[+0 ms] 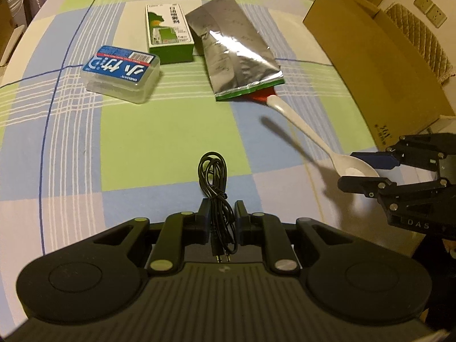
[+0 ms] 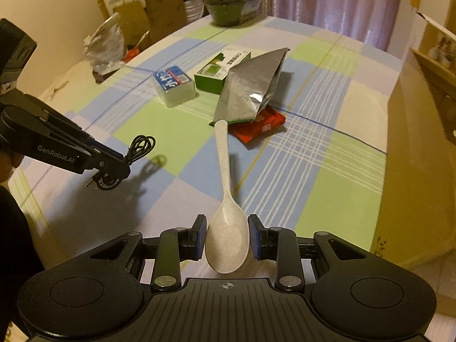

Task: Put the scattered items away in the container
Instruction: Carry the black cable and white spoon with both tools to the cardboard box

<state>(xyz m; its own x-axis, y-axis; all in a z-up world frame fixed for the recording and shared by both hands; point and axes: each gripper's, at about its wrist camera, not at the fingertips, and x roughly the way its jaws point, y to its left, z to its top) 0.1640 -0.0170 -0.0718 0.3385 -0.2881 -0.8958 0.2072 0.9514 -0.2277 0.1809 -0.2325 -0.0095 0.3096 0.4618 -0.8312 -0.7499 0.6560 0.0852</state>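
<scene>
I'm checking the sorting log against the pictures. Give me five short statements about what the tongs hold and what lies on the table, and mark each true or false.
1. The left tongs are shut on the black cable. True.
2. The right tongs grip the white spoon by its handle. False: they are shut on its bowl; the handle points away.
3. The silver pouch is already in the cardboard box. False: it lies on the tablecloth.
4. A red packet lies partly under the pouch. True.
5. The clear plastic case stands on the green box. False: they lie side by side.
</scene>
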